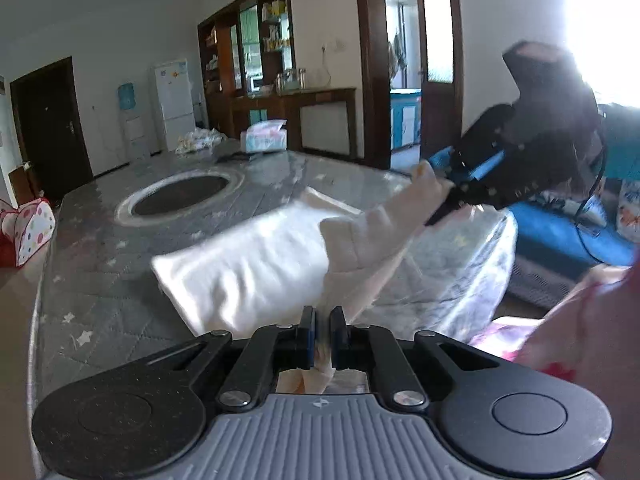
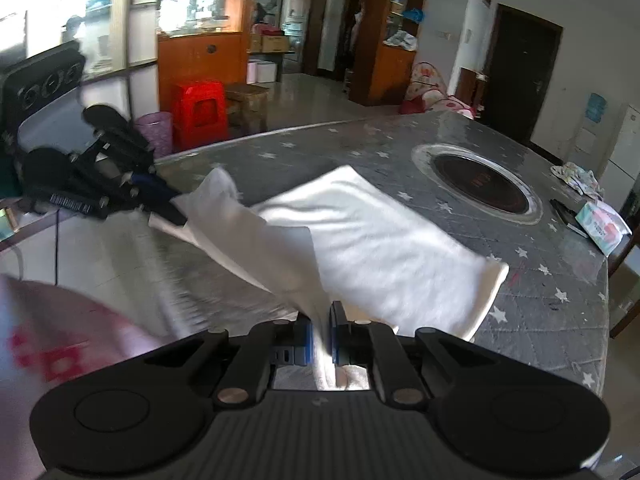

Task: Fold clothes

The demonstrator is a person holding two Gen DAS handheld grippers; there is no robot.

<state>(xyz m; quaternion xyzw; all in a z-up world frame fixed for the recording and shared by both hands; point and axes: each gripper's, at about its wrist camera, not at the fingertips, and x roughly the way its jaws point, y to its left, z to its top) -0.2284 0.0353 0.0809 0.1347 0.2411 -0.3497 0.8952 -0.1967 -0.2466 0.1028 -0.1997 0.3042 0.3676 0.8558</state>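
- White garment (image 2: 372, 240) lies partly spread on the grey star-print table cover (image 2: 540, 292); its near edge is lifted off the surface at two points.
- Left gripper (image 1: 322, 320): jaws together, clamped on a bunched fold of the garment.
- Right gripper (image 2: 320, 320): jaws likewise closed on cloth, which runs up between the pads.
- Round dark inset (image 2: 478, 184) sits in the table beyond the garment, apart from it.
- Tissue pack (image 1: 265, 136) and a crumpled patterned cloth (image 1: 200, 141) rest at the far table edge.
- Red stool (image 2: 199, 114) and purple bin (image 2: 156, 132) stand on the floor behind.
- White fridge (image 1: 174, 100) by the wall.
- Print on the tissue pack too blurred to read.
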